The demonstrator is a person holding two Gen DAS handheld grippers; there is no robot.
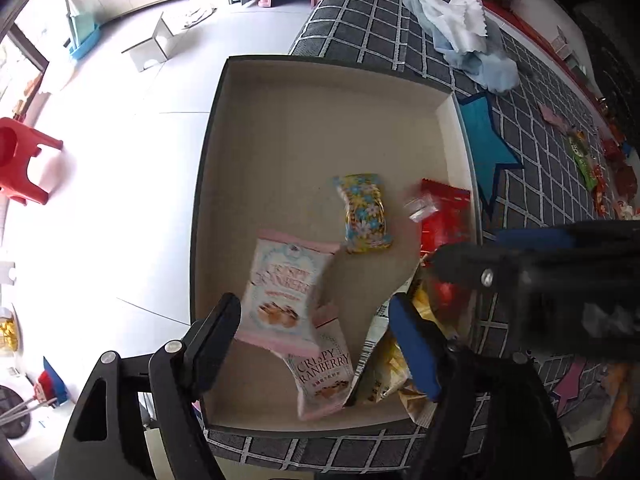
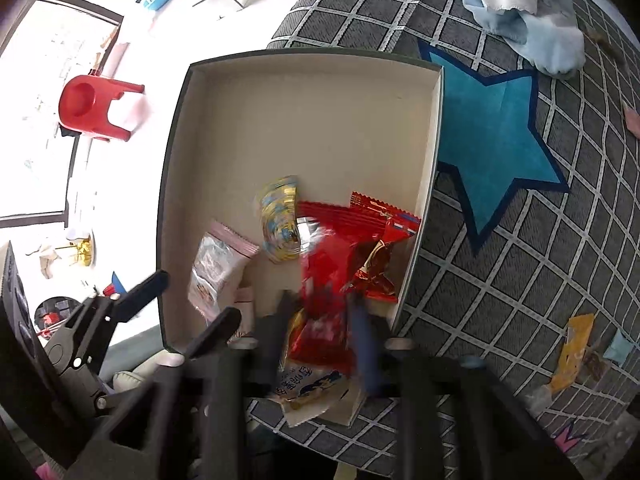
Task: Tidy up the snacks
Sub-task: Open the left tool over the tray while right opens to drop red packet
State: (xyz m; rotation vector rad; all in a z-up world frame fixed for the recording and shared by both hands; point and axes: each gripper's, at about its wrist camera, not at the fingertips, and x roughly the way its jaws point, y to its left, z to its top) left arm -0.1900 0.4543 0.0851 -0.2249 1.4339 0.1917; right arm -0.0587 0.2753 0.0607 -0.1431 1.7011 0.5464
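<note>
The snacks lie in a shallow cardboard box (image 1: 280, 128) with a dark outer wall and a pale inside, set on a grey checked cloth (image 1: 360, 12); every place below is given from that box. Against its right wall rests a red packet (image 1: 448, 216), and in the right wrist view a second red wrapper (image 2: 324, 272), blurred, sits over the box's near right part between the two fingers of the right gripper (image 2: 320, 320), which look close together around it, though the blur hides whether they actually pinch it. Toward the box's middle lies a yellow sweet wrapper with blue flowers (image 1: 364, 216). Nearer the front wall are two pink "Crispy Cranberry" packets (image 1: 280, 296), one overlapping the other, and at the front right corner a white-and-yellow packet (image 1: 384, 372). The left gripper (image 1: 316, 340) hangs over the box's front edge with its fingers spread wide apart, the pink packets lying between them below, held by neither. Right of the box a blue star (image 1: 480, 148) is printed on the cloth; beyond the far right corner lies a light blue towel (image 1: 480, 60). More loose snacks (image 1: 592, 168) are scattered well to the right. Left of the box, on the white floor, stands a red stool (image 1: 20, 156).
</note>
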